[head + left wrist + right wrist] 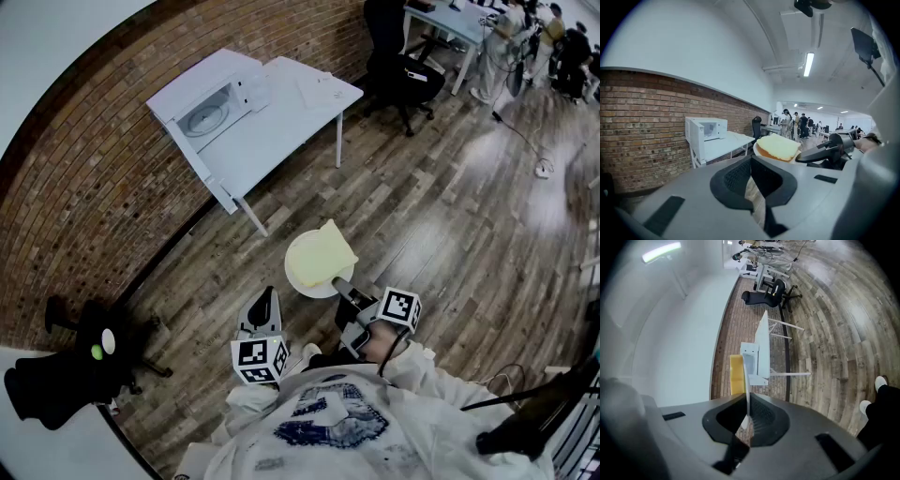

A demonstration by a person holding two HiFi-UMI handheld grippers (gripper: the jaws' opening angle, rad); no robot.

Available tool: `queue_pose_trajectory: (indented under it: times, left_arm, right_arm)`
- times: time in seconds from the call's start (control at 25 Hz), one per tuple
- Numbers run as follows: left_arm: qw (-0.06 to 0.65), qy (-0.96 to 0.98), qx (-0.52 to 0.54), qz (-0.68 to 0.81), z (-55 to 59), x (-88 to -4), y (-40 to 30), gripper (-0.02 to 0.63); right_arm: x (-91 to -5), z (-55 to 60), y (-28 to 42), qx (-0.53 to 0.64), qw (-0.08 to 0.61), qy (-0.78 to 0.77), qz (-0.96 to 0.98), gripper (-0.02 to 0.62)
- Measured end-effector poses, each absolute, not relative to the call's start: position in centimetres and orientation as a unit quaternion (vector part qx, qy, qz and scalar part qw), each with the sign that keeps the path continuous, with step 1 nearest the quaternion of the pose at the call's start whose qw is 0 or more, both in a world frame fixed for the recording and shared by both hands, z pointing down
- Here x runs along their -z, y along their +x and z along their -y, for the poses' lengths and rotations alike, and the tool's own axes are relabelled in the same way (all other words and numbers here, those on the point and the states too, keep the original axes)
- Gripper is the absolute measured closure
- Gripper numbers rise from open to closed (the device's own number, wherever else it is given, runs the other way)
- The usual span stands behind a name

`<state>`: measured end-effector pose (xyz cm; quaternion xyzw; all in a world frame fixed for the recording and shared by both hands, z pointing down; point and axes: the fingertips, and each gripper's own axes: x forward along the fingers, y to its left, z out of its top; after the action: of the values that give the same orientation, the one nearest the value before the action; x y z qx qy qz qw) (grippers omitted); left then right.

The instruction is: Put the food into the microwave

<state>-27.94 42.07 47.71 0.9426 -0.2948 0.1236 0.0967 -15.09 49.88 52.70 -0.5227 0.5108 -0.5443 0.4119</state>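
A white plate (pixel 302 274) carries a pale yellow slice of bread (pixel 323 251) and hangs above the wood floor. My right gripper (pixel 345 286) is shut on its near rim. In the right gripper view the plate (pixel 747 380) stands edge-on between the jaws, with the bread (pixel 736 373) to its left. My left gripper (pixel 269 302) sits just left of the plate, shut and holding nothing. The white microwave (pixel 211 98) stands on a white table (pixel 291 122) by the brick wall, its door open. From the left gripper view, the microwave (pixel 705 131) is ahead on the left and the bread (pixel 778 147) on the right.
A black office chair (pixel 403 70) stands right of the table. Desks and several people are at the far right. A black stand (pixel 84 352) sits by the wall at the left. A cable and plug (pixel 542 169) lie on the floor.
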Motion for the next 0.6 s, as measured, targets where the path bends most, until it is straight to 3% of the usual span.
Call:
queue_pose_trajectory:
  times: [0.28,0.6]
  left_arm:
    - [0.097,0.941,-0.13,0.298,-40.0,-48.3,-30.5,0.595]
    - [0.11,0.93,-0.117,0.331,-36.4,-48.1,-26.7,0.595]
  right_arm:
    - [-52.7,-47.4,-17.5,0.556,0.425,-0.518,-0.493,0.574]
    - [-52.0,-43.4,-13.6,0.56,0.394,-0.509,-0.522,0.574]
